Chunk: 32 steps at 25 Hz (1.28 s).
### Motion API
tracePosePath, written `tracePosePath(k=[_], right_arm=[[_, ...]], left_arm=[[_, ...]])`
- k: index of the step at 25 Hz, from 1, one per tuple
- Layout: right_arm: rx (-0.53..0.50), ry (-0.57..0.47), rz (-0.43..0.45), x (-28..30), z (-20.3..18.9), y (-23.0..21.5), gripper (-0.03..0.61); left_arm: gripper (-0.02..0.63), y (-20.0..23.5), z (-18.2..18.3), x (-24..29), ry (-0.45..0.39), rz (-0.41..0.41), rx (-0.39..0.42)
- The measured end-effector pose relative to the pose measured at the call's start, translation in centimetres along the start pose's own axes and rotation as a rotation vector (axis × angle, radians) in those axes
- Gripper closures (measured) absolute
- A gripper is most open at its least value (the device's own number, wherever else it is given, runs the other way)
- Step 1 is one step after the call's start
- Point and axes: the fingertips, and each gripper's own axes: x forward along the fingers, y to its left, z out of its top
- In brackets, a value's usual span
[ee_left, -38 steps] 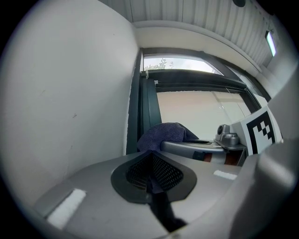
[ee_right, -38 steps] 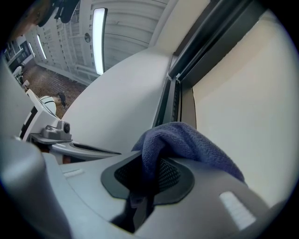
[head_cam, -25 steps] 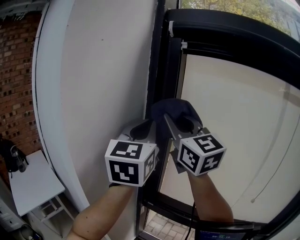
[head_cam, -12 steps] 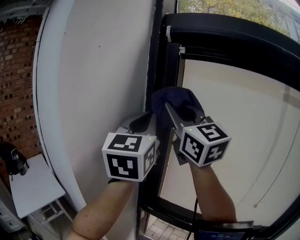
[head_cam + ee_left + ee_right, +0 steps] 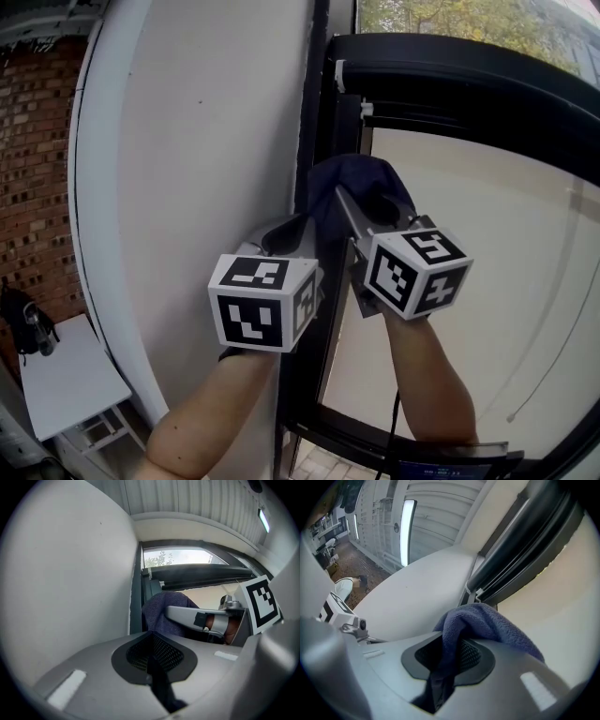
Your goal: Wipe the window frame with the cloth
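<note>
Here the right hand-held gripper point(image 5: 364, 217) clenches the cloth point(image 5: 354, 176), bunched over its tips at the window frame point(image 5: 319, 112).

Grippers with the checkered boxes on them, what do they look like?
The left gripper and the right gripper are both smooth light-grey shells with black mesh lining inside the jaws. Each carries a white cube printed with black square markers. A thin dark cable runs beside the right forearm. No sleeves show.
</note>
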Motion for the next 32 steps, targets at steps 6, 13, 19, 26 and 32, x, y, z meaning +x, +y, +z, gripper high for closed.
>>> tracePosePath(k=[6,13,19,26,32], right_arm=[[-0.027,-0.016,-0.007,0.8,1.3,-0.5,0.511],[-0.04,-0.04,-0.024,1.8,3.2,-1.3,0.511],[-0.038,-0.056,-0.036,2.3,4.3,-1.8,0.511],[-0.06,-0.069,-0.055,3.0,5.8,-2.1,0.511],[-0.07,-0.087,-0.083,3.9,7.2,-2.9,0.512]], left_arm=[[0.62,0.2,0.6,0.7,-0.023,0.004,0.006],[0.62,0.6,2.0,1.0,-0.04,0.002,0.013],[0.62,0.5,3.3,1.0,-0.059,-0.001,0.026],[0.62,0.4,5.1,1.1,-0.084,0.008,0.053],[0.62,0.3,6.2,1.9,-0.091,0.002,0.067]])
